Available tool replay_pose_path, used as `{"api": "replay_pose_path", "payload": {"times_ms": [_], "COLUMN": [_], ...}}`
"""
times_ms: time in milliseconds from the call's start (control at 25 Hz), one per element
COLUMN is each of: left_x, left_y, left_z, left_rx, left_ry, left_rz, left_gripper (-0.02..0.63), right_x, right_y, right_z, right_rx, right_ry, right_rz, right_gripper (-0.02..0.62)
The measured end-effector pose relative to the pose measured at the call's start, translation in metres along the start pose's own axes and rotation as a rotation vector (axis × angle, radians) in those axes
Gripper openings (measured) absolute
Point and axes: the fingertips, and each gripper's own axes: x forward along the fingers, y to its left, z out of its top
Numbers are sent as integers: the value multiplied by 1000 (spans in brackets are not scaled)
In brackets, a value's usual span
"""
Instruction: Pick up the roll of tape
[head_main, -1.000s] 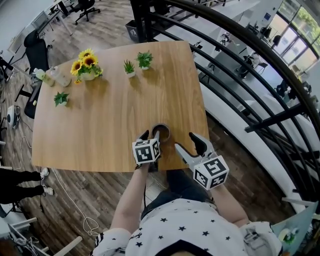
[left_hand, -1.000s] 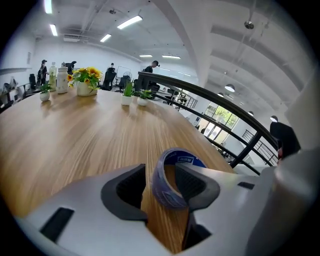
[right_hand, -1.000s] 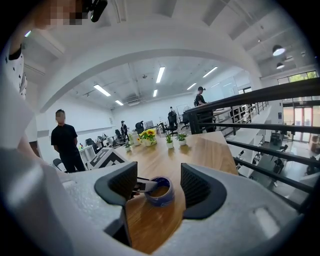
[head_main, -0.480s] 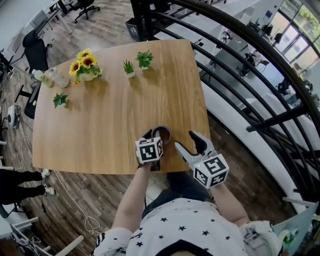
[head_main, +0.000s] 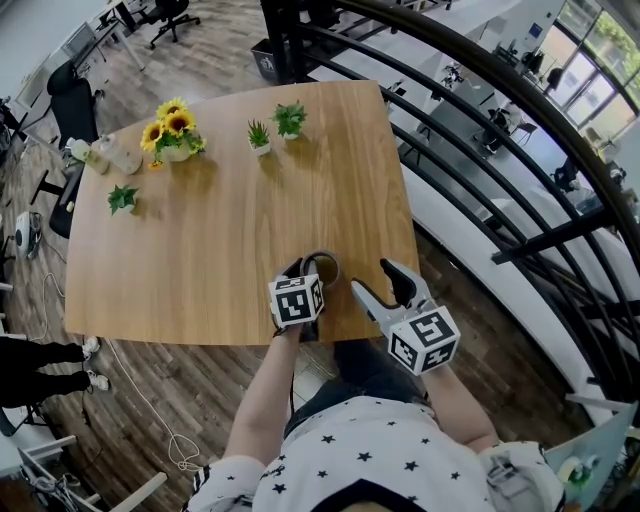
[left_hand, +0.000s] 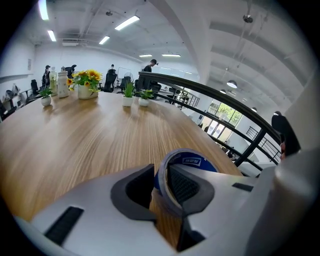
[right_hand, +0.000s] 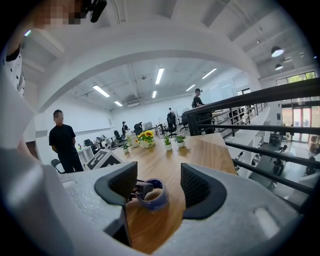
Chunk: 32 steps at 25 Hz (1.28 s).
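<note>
The roll of tape, blue outside with a brown core, lies on the wooden table near its front edge. My left gripper has just been closing on it. One jaw is inside the ring and the other outside, so the near wall of the roll of tape is pinched between the pads of the left gripper. My right gripper stands open just right of the roll, not touching it. In the right gripper view the roll of tape shows between the spread jaws of the right gripper, farther off.
A vase of sunflowers, clear bottles and three small potted plants stand at the table's far side. A black railing runs along the right. A person in black stands beyond the table.
The left gripper's jaws have narrowed from wide open onto the wall of the tape roll. Neither hand has shifted, and the roll stays in place.
</note>
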Motion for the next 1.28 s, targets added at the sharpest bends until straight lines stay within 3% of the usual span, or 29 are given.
{"api": "replay_pose_path", "payload": {"times_ms": [600, 1280], "left_x": [-63, -177], "left_y": [-12, -32], "left_z": [-15, -40], "left_rx": [-15, -52], "left_ry": [-89, -232], "left_rz": [-11, -54], "left_gripper": [80, 78], "right_x": [-45, -110], "right_y": [37, 96], "right_z": [-9, -16], "right_rx": [-25, -75], "right_ry": [-41, -93], "right_rz": [1, 8], "right_gripper": [255, 255]}}
